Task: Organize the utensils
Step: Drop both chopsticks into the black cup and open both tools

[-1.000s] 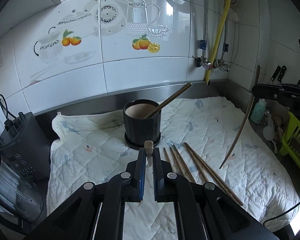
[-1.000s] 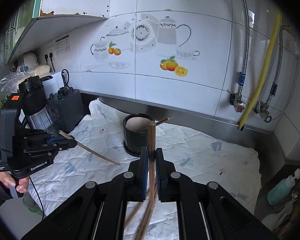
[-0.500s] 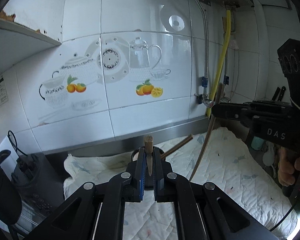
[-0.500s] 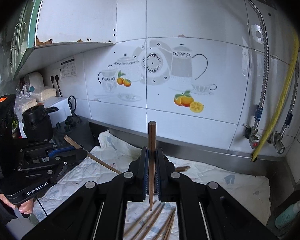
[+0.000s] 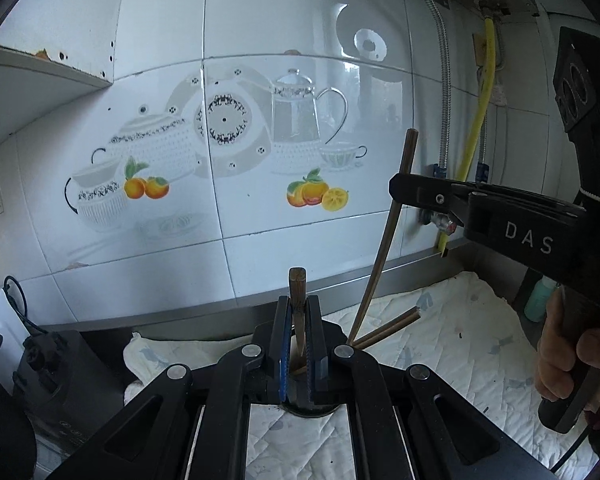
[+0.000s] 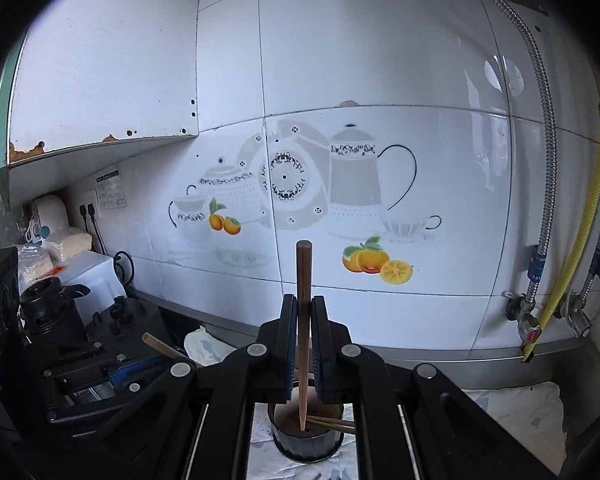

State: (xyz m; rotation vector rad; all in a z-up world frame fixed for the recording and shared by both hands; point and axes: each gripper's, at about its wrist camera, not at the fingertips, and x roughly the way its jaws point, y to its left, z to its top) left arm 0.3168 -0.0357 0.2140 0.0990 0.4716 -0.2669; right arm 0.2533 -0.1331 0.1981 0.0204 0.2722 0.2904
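Tiled kitchen wall, quilted cloth (image 5: 460, 340) below. Left view: left gripper (image 5: 299, 332) clamped on one chopstick (image 5: 298, 292); black holder (image 5: 308, 411) directly beneath, mostly hidden. Right view: right gripper (image 6: 304, 344) clamped on upright chopstick (image 6: 303, 320), tip seemingly inside holder (image 6: 306, 440). Versus a second ago: both grippers higher, holder now underneath them.

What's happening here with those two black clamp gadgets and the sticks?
A person is sorting chopsticks into a black cup on a quilted cloth. Each hand-held gripper is shut on one chopstick: the left gripper on one, the right gripper on another whose tip hangs over the cup, which already holds chopsticks.
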